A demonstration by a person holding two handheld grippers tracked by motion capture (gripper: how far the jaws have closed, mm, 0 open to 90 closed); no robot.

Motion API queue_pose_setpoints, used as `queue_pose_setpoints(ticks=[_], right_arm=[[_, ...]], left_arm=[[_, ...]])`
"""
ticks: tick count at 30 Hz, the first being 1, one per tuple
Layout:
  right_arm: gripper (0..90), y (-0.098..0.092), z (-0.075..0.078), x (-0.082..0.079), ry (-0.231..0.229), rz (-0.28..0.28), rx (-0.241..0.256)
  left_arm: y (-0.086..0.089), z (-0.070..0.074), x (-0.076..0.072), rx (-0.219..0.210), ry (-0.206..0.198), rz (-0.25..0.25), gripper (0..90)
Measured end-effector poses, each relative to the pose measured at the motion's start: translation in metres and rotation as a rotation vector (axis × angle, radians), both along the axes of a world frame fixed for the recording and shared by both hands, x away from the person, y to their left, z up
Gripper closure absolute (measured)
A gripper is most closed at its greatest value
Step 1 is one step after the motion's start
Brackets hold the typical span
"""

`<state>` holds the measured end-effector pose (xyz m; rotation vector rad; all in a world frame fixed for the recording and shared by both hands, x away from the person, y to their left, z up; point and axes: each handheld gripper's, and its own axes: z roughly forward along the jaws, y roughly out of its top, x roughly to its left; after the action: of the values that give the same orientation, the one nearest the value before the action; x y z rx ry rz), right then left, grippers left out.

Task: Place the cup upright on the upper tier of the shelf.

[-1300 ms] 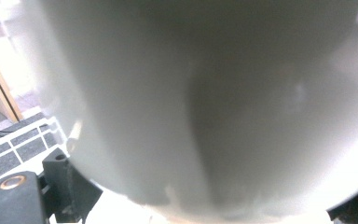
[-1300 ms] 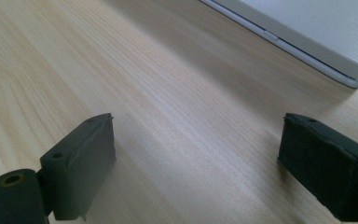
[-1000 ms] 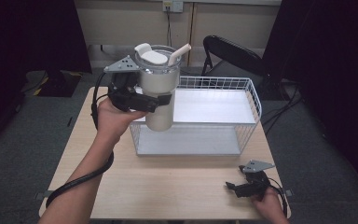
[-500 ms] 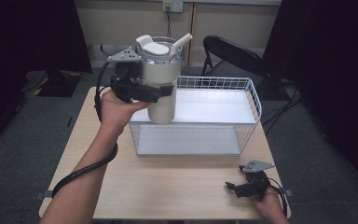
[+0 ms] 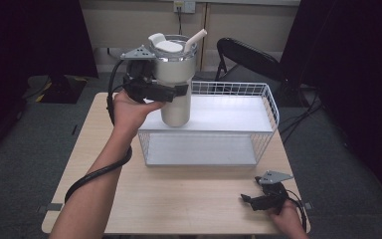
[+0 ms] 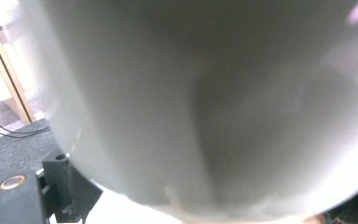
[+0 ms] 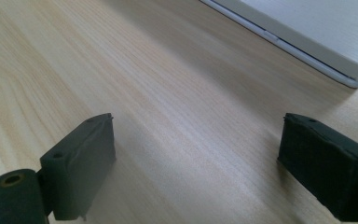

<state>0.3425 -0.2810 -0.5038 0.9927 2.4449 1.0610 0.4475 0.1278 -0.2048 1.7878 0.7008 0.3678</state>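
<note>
- Shiny metal cup (image 5: 174, 84) sits tight in our left gripper (image 5: 165, 92), up in the air over the white wire basket (image 5: 271, 107).
- Our right gripper (image 5: 256, 200) rests in front of the basket, jaws wide apart, holding nothing.

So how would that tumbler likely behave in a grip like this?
The tumbler looks rigid and smooth-sided, so it could slip in the left gripper. It is tall and tapers to a narrower base, so probably tippy once set in the wire basket. The straw may snag.

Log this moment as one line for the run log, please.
left gripper: shut on tumbler, held above wire basket | right gripper: open, resting on table
</note>
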Motion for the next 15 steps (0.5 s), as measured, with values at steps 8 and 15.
queue_pose_setpoints(ticks=[8, 15], right_arm=[[10.0, 0.0, 0.0, 0.0, 0.0, 0.0, 0.0], [10.0, 0.0, 0.0, 0.0, -0.001, 0.0, 0.0]], left_arm=[[-0.001, -0.002, 0.01, -0.004, 0.002, 0.023, 10.3], [-0.004, -0.004, 0.018, 0.004, 0.001, 0.046, 10.4]])
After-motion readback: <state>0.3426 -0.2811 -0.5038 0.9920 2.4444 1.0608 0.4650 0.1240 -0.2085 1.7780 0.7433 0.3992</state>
